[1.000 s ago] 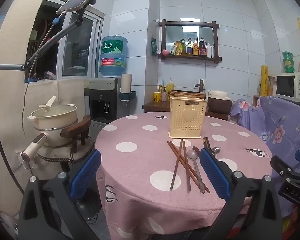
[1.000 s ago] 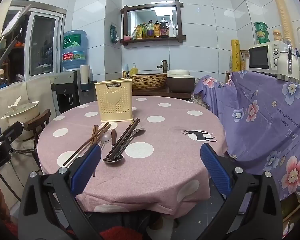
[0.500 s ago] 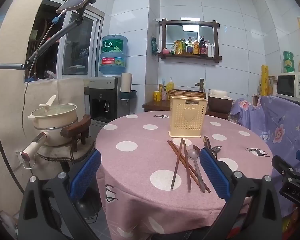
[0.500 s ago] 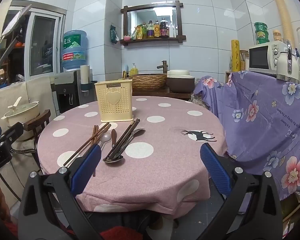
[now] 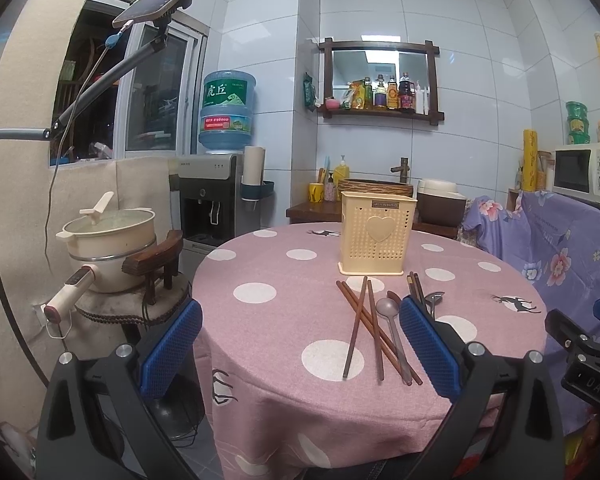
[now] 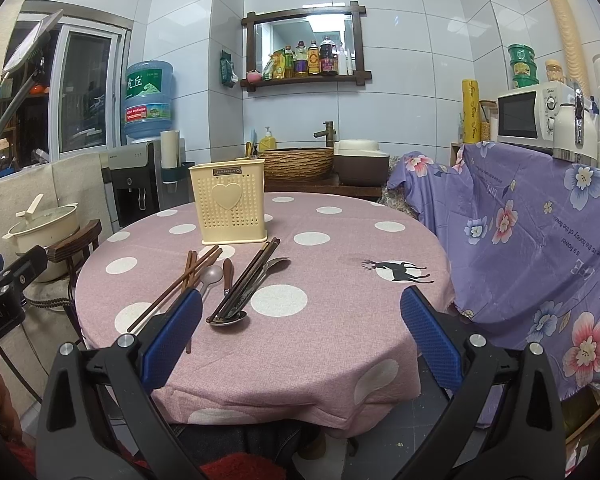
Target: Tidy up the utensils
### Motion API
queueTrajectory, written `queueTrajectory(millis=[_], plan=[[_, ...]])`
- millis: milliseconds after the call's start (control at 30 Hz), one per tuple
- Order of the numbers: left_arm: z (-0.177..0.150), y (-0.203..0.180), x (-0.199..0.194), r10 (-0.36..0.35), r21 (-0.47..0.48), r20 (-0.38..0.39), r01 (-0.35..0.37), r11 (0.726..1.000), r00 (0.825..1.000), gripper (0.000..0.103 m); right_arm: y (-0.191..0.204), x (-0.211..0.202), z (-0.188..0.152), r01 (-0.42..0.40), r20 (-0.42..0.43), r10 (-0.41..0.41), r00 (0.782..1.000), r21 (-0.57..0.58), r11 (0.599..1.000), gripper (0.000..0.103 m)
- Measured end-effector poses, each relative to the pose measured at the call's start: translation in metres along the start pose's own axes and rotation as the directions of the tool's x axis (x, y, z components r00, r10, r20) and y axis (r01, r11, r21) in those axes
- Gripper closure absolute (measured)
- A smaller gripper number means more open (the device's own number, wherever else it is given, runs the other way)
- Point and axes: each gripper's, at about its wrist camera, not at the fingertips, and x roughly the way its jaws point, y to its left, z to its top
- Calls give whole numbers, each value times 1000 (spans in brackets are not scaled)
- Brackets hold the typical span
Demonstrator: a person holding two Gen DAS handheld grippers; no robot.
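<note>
Left gripper (image 5: 300,344): its blue-padded fingers (image 5: 168,344) are standing wide apart and holding nothing, hovering off the near left edge of the counter.
Right gripper (image 6: 300,332): its blue-padded fingers (image 6: 428,332) are spreading wide and gripping nothing, hanging above the near edge of the counter.
Counter (image 6: 340,320): a round surface under a pink cloth with white dots is carrying all the utensils.
Holder (image 6: 230,202): a cream perforated plastic utensil basket with a raised heart is standing upright toward the far side of the counter, just beyond the utensils.
Brown chopsticks (image 5: 364,324): several reddish-brown wooden sticks are lying crossed on the cloth, near of the basket and left of the spoons.
Grey spoon (image 5: 390,316): a matte metal spoon is lying beside the brown sticks, bowl pointing toward the basket.
Dark chopsticks (image 6: 248,284): a dark pair is lying slanted, right of the brown sticks, its near ends resting over a shiny metal spoon (image 6: 230,318).
Surroundings: a white microwave (image 6: 532,114) is sitting far right above a purple floral cloth (image 6: 540,232); a cream lidded pot (image 5: 108,240) is resting on a wooden chair at left.
</note>
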Motion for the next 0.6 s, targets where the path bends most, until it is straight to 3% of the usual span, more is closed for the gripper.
queueTrajectory(millis=[600], plan=[[-1,0,0,0,2,-3,0,1000,1000,5,-1,1,0,-1,-3,1,1000,0,1000,5]])
